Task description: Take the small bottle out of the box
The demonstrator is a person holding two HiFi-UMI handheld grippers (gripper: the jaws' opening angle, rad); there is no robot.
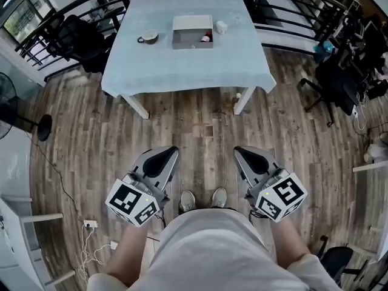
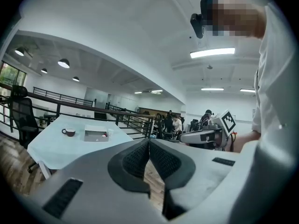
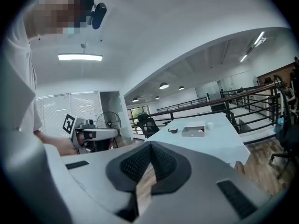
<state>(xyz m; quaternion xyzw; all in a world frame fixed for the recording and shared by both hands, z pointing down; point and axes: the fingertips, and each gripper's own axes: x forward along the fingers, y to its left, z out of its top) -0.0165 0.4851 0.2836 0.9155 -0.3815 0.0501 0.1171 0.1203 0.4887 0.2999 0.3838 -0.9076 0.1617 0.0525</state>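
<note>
A grey open box [image 1: 193,34] stands on the far table [image 1: 182,59], with a small red-capped bottle [image 1: 207,38] inside at its right end. The same box [image 2: 96,135] [image 3: 193,131] shows small in both gripper views. My left gripper [image 1: 172,151] and right gripper [image 1: 237,151] hang side by side over the floor in front of me, far short of the table. Both are shut with nothing between the jaws. In the left gripper view its jaws [image 2: 149,143] meet at the tips; so do the right jaws [image 3: 150,146].
A dark cup [image 1: 148,37] sits left of the box and a small white object [image 1: 221,26] right of it. Black railing [image 1: 79,5] and office chairs [image 1: 79,41] surround the table. A fan [image 1: 12,111] stands left; cables [image 1: 91,241] lie on the wooden floor.
</note>
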